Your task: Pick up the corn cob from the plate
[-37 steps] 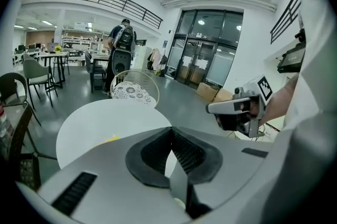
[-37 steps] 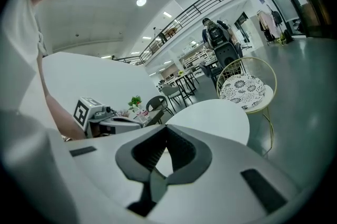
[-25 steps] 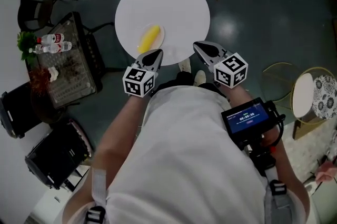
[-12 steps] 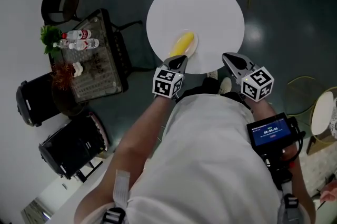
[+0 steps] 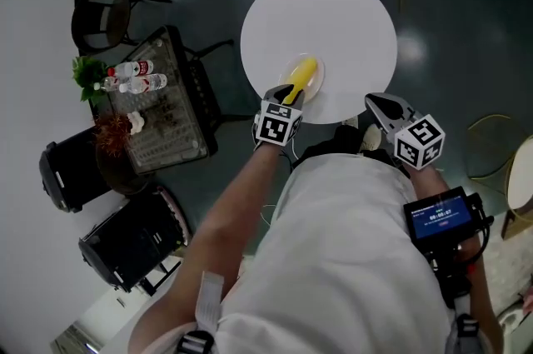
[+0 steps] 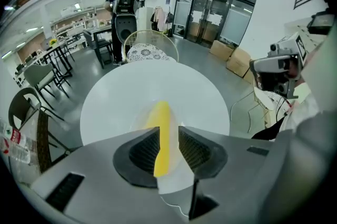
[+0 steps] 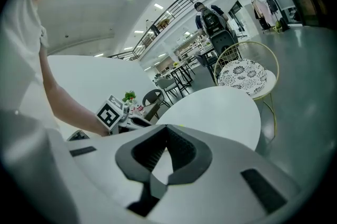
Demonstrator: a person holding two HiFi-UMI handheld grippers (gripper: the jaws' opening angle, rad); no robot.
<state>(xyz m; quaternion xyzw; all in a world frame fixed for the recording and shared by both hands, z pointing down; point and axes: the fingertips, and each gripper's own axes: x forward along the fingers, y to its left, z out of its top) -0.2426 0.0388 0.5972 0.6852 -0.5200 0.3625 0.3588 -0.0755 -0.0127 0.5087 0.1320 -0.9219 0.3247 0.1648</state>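
Just now, left tongs (image 6: 168, 128) parted narrowly around the corn cob (image 6: 160, 115); right tongs (image 7: 166, 128) closed.

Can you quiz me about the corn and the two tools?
1. True or false: the yellow corn cob lies on a small pale plate on the round white table.
2. Which tool has the corn between its jaws? A left, B right, C neither.
3. Fill in: the right tool has its jaws ___.
Key: 1 true. 2 A: the left tool has just been opening its jaws, corn between them, not yet gripped. 3 shut.
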